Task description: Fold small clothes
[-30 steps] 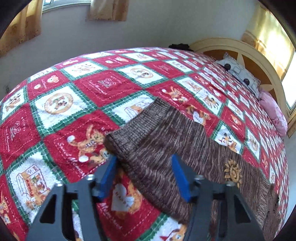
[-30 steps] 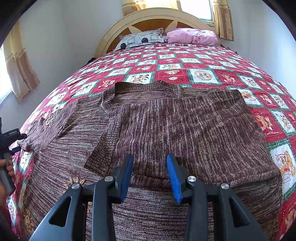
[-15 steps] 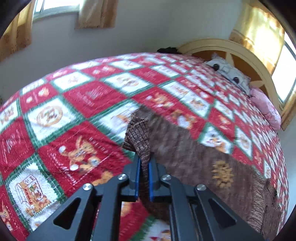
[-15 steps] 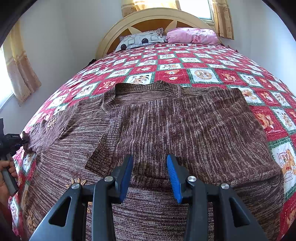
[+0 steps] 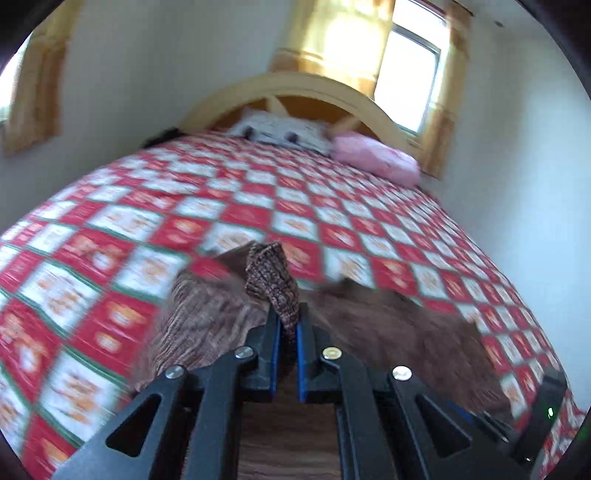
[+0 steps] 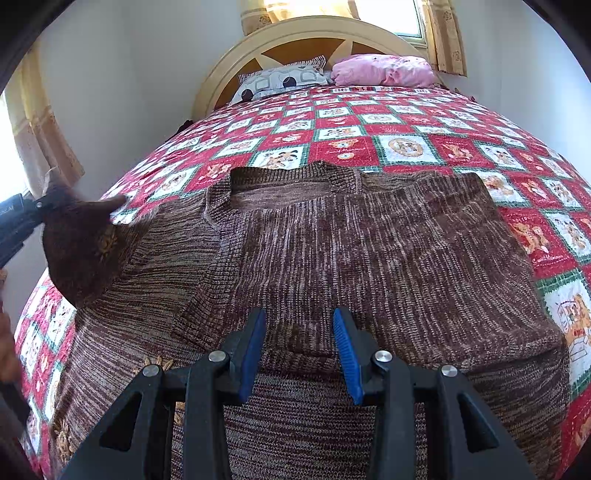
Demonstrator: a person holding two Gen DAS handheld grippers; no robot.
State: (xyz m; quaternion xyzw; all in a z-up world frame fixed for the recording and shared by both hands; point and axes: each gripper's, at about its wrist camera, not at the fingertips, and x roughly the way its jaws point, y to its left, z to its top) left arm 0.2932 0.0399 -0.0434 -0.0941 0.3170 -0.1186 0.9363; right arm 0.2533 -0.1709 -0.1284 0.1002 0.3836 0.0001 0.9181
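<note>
A brown knitted sweater point(image 6: 369, 251) lies on the bed, its right sleeve folded over the body. My left gripper point(image 5: 287, 328) is shut on the cuff of the left sleeve point(image 5: 271, 280) and holds it lifted off the bedspread. In the right wrist view the left gripper point(image 6: 22, 221) shows at the far left with the raised sleeve point(image 6: 81, 251) hanging from it. My right gripper point(image 6: 299, 354) is open and empty, low over the sweater's lower middle.
The red, white and green patchwork bedspread point(image 6: 406, 144) covers the bed. A patterned grey pillow point(image 6: 284, 79) and a pink pillow point(image 6: 384, 70) lie by the cream headboard point(image 6: 306, 33). Walls stand close on both sides.
My left gripper closed on the sleeve cuff, lifted it and swung toward the sweater's body. The right gripper has stayed still and open.
</note>
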